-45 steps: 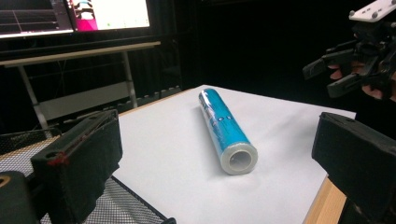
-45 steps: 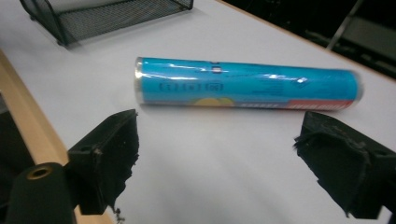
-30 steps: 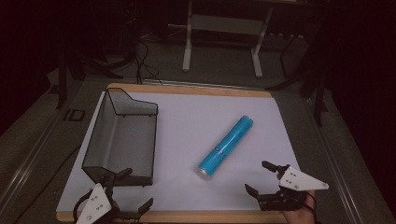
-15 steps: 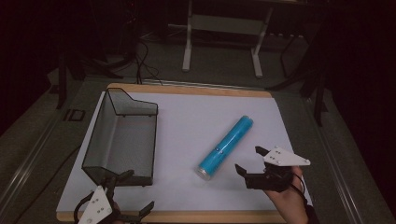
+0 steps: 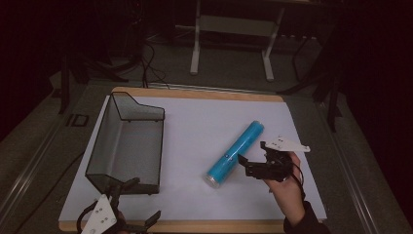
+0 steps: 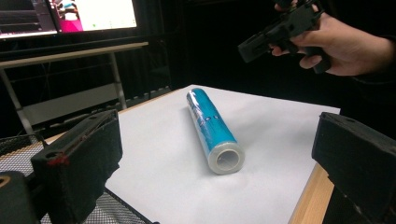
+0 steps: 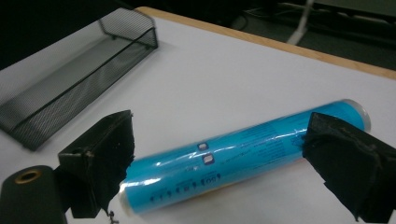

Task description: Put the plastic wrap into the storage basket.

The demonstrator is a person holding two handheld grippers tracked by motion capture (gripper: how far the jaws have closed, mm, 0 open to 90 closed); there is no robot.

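Note:
A blue plastic-wrapped roll [image 5: 236,154] lies slantwise on the white tabletop, right of centre. My right gripper [image 5: 252,151] hovers just right of the roll's near half, held by a hand, jaws open. In the right gripper view the open gripper [image 7: 224,140] looks down on the roll [image 7: 243,149], one jaw past each end of it, touching nothing. My left gripper [image 5: 141,202] is open at the table's front left edge. In the left gripper view the roll [image 6: 215,126] lies ahead between the wide jaws, with the right gripper [image 6: 280,30] above it.
A black wire-mesh tray [image 5: 138,112] stands on the left half of the table, its tall end farthest away, also seen as the tray [image 7: 126,30]. The wooden table edge [image 5: 195,93] frames the white sheet. A metal stand [image 5: 234,29] is on the floor beyond.
My right gripper has moved up and left from the front right corner to beside the roll. The left gripper has barely shifted.

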